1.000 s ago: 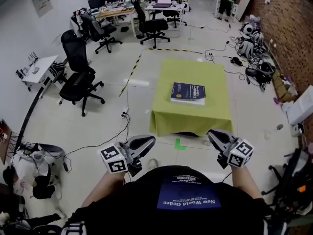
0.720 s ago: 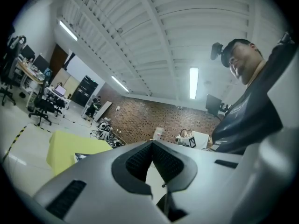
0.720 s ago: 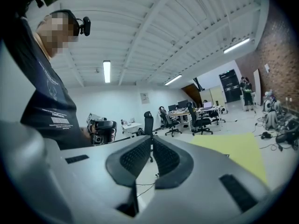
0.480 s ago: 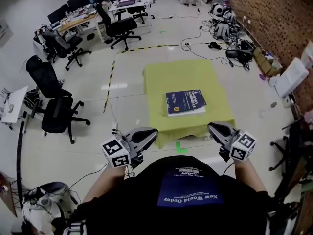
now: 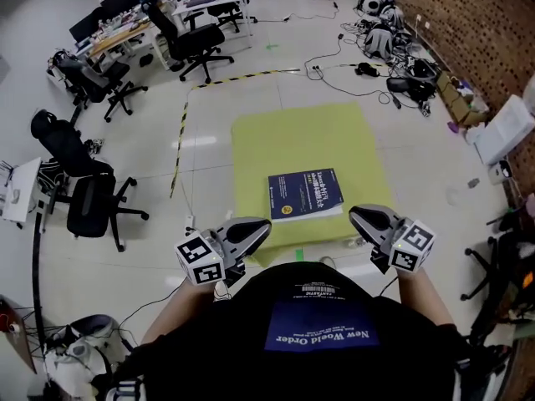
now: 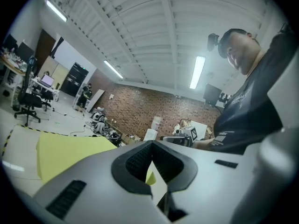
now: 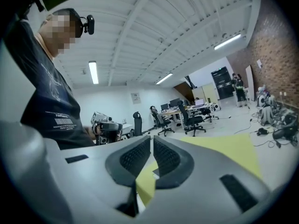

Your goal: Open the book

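Note:
A closed dark-blue book [image 5: 305, 195] lies flat near the front edge of a low table under a yellow-green cloth [image 5: 292, 132]. Both grippers are held level in front of the person's chest, short of the table. The left gripper [image 5: 257, 227] is at the book's lower left, its jaws shut with nothing between them. The right gripper [image 5: 359, 215] is just right of the book's near corner, pads together and empty. In the left gripper view the pads [image 6: 140, 160] meet over the cloth [image 6: 65, 148]. In the right gripper view the pads [image 7: 168, 157] nearly touch, with the cloth [image 7: 229, 148] beyond.
Black office chairs [image 5: 92, 203] stand on the floor to the left. Desks with monitors [image 5: 175, 7] line the back. Cables and bags [image 5: 401, 57] lie by the brick wall at the right. A yellow-black tape line [image 5: 180, 140] runs left of the table.
The table and book have drawn nearer and lower in the head view as the person walked up to them. Both grippers came forward with the person, still shut.

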Motion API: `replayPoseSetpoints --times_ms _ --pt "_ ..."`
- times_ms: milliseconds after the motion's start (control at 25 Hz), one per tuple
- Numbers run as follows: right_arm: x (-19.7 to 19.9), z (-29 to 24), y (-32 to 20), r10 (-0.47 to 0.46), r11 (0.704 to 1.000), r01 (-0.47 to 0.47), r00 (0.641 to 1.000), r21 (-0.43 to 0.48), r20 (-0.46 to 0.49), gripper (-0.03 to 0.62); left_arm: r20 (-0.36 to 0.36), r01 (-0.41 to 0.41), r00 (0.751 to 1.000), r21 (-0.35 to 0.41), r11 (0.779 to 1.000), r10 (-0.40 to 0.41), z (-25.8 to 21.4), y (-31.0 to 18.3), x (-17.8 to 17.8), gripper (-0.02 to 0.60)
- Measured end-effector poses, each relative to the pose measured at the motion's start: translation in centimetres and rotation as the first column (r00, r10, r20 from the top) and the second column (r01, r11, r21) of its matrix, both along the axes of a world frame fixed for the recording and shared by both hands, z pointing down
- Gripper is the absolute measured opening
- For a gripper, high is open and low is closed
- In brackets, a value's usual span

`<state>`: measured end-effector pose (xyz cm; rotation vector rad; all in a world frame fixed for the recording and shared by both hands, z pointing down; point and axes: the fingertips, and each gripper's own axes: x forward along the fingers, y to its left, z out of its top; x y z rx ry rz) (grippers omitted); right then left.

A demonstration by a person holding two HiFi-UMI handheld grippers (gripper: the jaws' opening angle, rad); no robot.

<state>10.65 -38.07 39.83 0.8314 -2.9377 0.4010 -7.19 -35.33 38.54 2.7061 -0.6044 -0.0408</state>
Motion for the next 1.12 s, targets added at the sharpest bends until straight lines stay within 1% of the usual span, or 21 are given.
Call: replayPoseSetpoints --times_ms 120,240,320,440,560,640,680,720,760,800,840,880,920,960,1000,1040,1120 --pt "2.0 0.9 -3.9 -0.091 0.996 0.092 0.996 -0.014 0.018 -0.005 0.03 0.077 0.997 -0.037 0.996 -0.076 1.3 -3.0 3.3 -0.005" --pt "3.5 1.5 -7.4 -0.189 0.982 0.189 0.982 -0.004 0.016 -0.005 0.063 0.13 0.99 -0.064 0.989 -0.126 1.6 -5.6 6.1 -0.005" --pt "3.3 1.3 -10.1 -0.232 0.973 0.232 0.973 -0.002 0.024 -0.004 0.096 0.168 0.982 -0.071 0.983 -0.161 1.1 -7.6 6.5 -0.005" --pt "2.0 1.1 -12.7 -0.278 0.96 0.279 0.96 -0.02 0.043 0.002 0.164 0.216 0.966 -0.098 0.972 -0.198 1.2 -9.2 6.0 -0.005" --pt "0.6 2.0 -14.3 -0.289 0.957 0.29 0.956 -0.022 0.043 0.006 0.24 0.211 0.954 -0.107 0.972 -0.18 3.4 -10.5 5.0 -0.003" --pt "-0.4 3.2 -15.1 -0.269 0.962 0.271 0.962 -0.034 0.041 0.008 0.289 0.174 0.947 -0.103 0.979 -0.138 5.7 -11.4 4.2 -0.003" --pt "-0.8 3.9 -15.5 -0.252 0.966 0.253 0.967 -0.048 0.036 0.008 0.32 0.147 0.941 -0.097 0.984 -0.109 7.1 -11.8 3.9 -0.003" --pt "-1.2 4.6 -15.7 -0.233 0.97 0.234 0.972 -0.065 0.027 0.008 0.36 0.114 0.93 -0.084 0.99 -0.077 8.6 -12.1 3.8 -0.003" --pt "-1.5 5.1 -15.7 -0.214 0.973 0.215 0.977 -0.081 0.017 0.008 0.409 0.073 0.912 -0.066 0.995 -0.04 10.2 -12.3 3.6 -0.003" --pt "-1.8 5.3 -15.7 -0.196 0.976 0.196 0.98 -0.094 0.009 0.008 0.46 0.023 0.888 -0.049 0.999 0.002 11.7 -12.3 3.6 -0.003" --pt "-2.1 5.4 -15.5 -0.179 0.978 0.178 0.984 -0.104 0.003 0.008 0.503 -0.033 0.863 -0.042 0.999 0.05 13.2 -12.3 3.6 -0.003" --pt "-2.3 5.4 -15.4 -0.162 0.981 0.16 0.987 -0.112 -0.003 0.008 0.534 -0.092 0.839 -0.051 0.994 0.105 14.8 -12.2 3.7 0.007" --pt "-2.4 5.5 -15.4 -0.146 0.982 0.143 0.989 -0.121 -0.009 0.008 0.56 -0.147 0.813 -0.073 0.986 0.162 16.4 -12.0 3.8 0.061" --pt "-2.6 5.5 -15.3 -0.134 0.983 0.13 0.991 -0.13 -0.017 0.008 0.589 -0.192 0.779 -0.099 0.976 0.213 18.0 -11.8 3.9 0.106" --pt "-2.8 5.7 -15.3 -0.127 0.982 0.122 0.992 -0.141 -0.023 0.008 0.628 -0.231 0.737 -0.118 0.966 0.252 19.7 -11.5 3.8 0.147" --pt "-3.1 5.9 -15.4 -0.125 0.981 0.119 0.992 -0.151 -0.029 0.008 0.673 -0.264 0.685 -0.126 0.956 0.278 21.3 -11.3 3.7 0.177" --pt "-3.6 6.5 -15.7 -0.128 0.978 0.12 0.991 -0.168 -0.04 0.008 0.763 -0.323 0.575 -0.121 0.939 0.296 24.1 -11.1 3.6 0.232"
